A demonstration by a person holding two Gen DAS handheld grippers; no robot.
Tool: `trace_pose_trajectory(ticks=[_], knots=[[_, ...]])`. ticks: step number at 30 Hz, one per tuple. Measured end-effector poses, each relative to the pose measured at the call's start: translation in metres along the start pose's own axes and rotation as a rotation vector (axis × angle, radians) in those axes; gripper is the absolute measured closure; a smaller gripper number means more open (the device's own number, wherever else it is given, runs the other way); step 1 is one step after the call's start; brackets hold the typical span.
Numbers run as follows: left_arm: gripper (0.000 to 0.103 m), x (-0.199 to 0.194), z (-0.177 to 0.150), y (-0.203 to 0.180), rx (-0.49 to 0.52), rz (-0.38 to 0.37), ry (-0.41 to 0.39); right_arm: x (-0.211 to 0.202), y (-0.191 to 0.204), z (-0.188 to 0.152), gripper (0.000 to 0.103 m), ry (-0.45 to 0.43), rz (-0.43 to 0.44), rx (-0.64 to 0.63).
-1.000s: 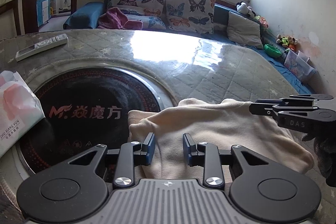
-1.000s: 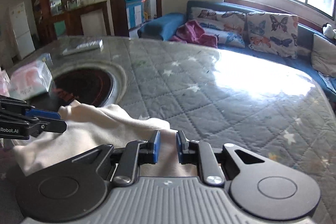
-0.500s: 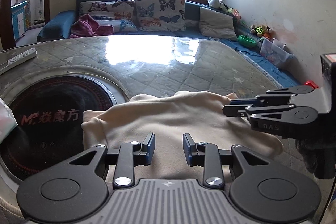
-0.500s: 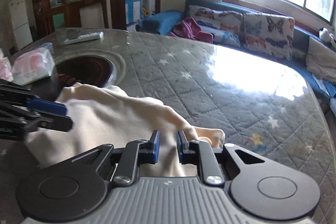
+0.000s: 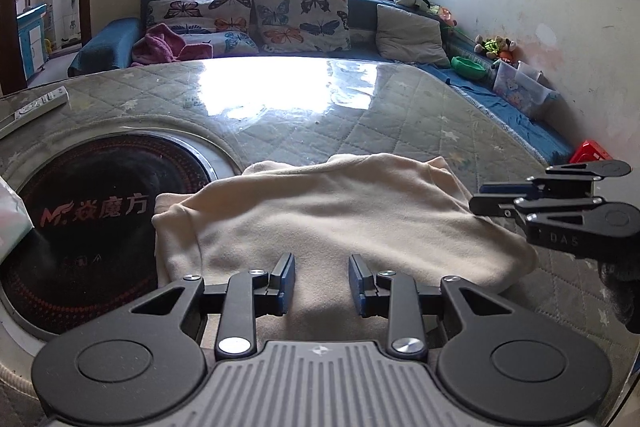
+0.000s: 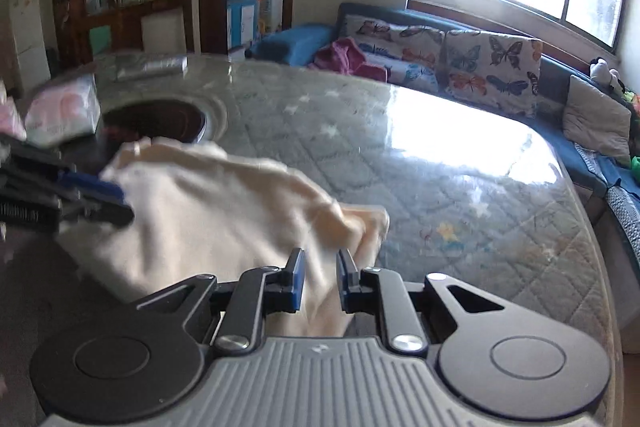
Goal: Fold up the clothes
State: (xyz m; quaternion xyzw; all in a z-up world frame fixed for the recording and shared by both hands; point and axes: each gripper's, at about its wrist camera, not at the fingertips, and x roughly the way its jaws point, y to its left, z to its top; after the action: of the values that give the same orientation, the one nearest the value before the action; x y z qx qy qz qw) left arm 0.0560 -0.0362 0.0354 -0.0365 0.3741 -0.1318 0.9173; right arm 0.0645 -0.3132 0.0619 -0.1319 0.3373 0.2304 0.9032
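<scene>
Cream garment bunched on the quilted tabletop between two hand-held grippers

The cream garment (image 5: 344, 223) lies folded over on the quilted tabletop (image 5: 360, 115), its left edge overlapping the round black induction cooktop (image 5: 92, 223) set into the surface. The left gripper (image 5: 321, 283) hovers at the garment's near edge with its fingers (image 5: 284, 279) spread apart and cloth showing in the gap, nothing pinched. The right gripper (image 6: 320, 281) has its fingers (image 6: 297, 279) apart too, a hanging bunch of the garment (image 6: 224, 223) running between them; whether they press the cloth I cannot tell. A remote control (image 5: 34, 105) lies at the tabletop's far left, and a tissue pack (image 6: 64, 115) sits beside the cooktop.
</scene>
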Motion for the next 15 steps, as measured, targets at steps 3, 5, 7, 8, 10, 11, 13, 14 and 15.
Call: trace_pose_trajectory(ticks=[3, 5, 7, 8, 10, 11, 13, 14, 15], knots=[[0.070, -0.001, -0.003, 0.000, 0.001, 0.005, 0.003, 0.003, -0.002, -0.008, 0.088, 0.022, -0.038, -0.004], [0.070, -0.005, -0.005, 0.000, 0.002, 0.003, -0.002, -0.005, -0.005, -0.010, 0.088, 0.001, -0.031, 0.028], [0.070, -0.009, -0.007, 0.001, 0.003, 0.005, -0.004, -0.014, 0.000, -0.008, 0.088, -0.023, -0.015, 0.018], [0.070, -0.010, -0.009, 0.001, 0.005, 0.008, -0.004, -0.014, 0.003, -0.009, 0.088, -0.025, -0.009, 0.014], [0.070, -0.012, -0.012, 0.001, 0.007, 0.014, -0.005, -0.016, 0.010, -0.011, 0.088, -0.030, 0.004, 0.005], [0.070, -0.013, -0.013, 0.001, 0.010, 0.016, -0.008, -0.017, 0.013, -0.012, 0.088, -0.033, 0.010, 0.000], [0.070, -0.015, -0.016, -0.002, 0.025, 0.028, -0.014, -0.019, 0.019, -0.014, 0.088, -0.037, 0.022, -0.009], [0.070, -0.016, -0.017, -0.002, 0.029, 0.030, -0.015, -0.020, 0.023, -0.015, 0.088, -0.040, 0.029, -0.013], [0.069, -0.016, -0.018, -0.003, 0.032, 0.030, -0.016, -0.021, 0.026, -0.016, 0.088, -0.042, 0.035, -0.018]])
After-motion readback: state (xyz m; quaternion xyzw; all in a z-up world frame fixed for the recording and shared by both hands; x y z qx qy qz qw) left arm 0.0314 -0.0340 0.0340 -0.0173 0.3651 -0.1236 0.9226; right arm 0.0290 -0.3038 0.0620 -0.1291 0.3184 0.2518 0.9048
